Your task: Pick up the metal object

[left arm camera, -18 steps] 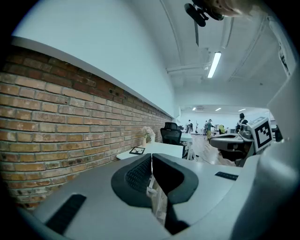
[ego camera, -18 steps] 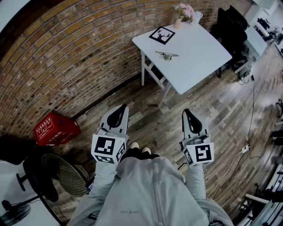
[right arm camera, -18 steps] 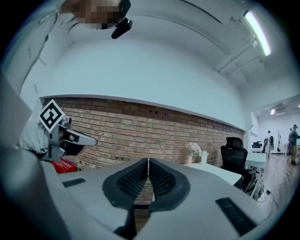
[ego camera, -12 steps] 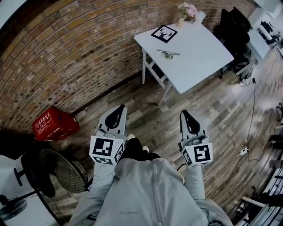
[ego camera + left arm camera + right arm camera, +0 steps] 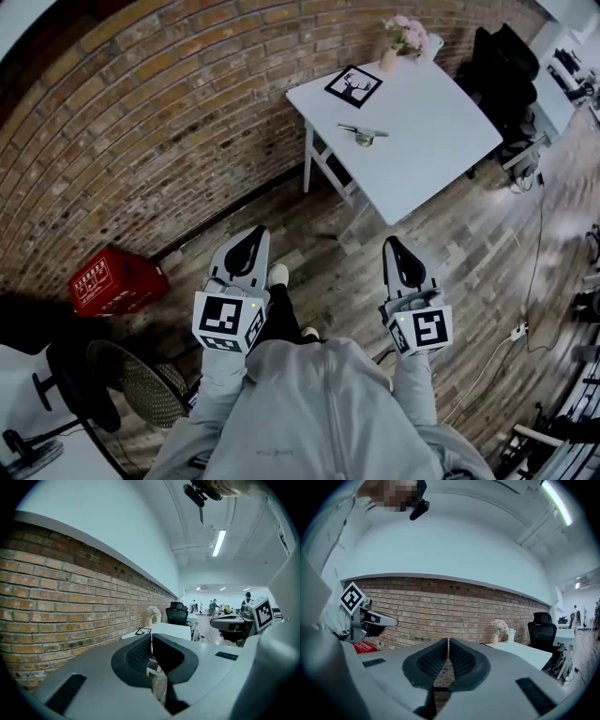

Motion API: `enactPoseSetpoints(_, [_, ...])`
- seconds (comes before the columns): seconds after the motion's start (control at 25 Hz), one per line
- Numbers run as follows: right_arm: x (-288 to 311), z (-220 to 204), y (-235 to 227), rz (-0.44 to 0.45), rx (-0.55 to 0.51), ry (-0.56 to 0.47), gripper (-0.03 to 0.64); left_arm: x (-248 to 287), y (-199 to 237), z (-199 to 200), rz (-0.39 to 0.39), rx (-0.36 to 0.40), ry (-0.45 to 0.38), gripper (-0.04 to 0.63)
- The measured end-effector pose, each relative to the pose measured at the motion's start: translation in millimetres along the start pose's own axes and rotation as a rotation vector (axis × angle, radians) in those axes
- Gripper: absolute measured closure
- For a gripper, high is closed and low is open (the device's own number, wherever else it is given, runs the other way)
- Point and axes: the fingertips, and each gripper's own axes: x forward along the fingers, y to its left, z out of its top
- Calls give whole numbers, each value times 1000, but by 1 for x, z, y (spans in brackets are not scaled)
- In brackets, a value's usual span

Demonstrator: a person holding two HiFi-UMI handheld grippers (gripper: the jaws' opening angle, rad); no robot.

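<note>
While I stand on the wooden floor (image 5: pixel 441 234) short of the white table (image 5: pixel 427 131), I hold both grippers about level, pointing toward it. My left gripper (image 5: pixel 251 234) is clenched with nothing between its pads, and my right gripper (image 5: pixel 394 244) is likewise pressed together and empty. The metal object (image 5: pixel 364 133) lies on the table, near its middle, well apart from both grippers. At the table's far corner stands a vase of pink flowers (image 5: pixel 403 33), and a framed deer picture (image 5: pixel 353 85) lies flat near the table's edge on the side of the brick wall (image 5: pixel 141 122). A black office chair (image 5: pixel 506 66) sits just beyond the table. A red crate (image 5: pixel 112 281) rests by the wall, well to the left of the table.
</note>
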Motion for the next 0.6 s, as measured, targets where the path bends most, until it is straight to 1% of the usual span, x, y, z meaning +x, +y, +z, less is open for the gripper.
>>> enactPoseSetpoints(0.28, [84, 18, -23, -45, 14, -5, 591, 71, 59, 29, -38, 18, 5, 565])
enactPoseSetpoints(0.44, [127, 25, -29, -87, 23, -6, 591, 107, 93, 40, -77, 30, 12, 565])
enactPoseSetpoints(0.6, [157, 27, -34, -139, 33, 0, 591, 138, 118, 49, -121, 48, 16, 565])
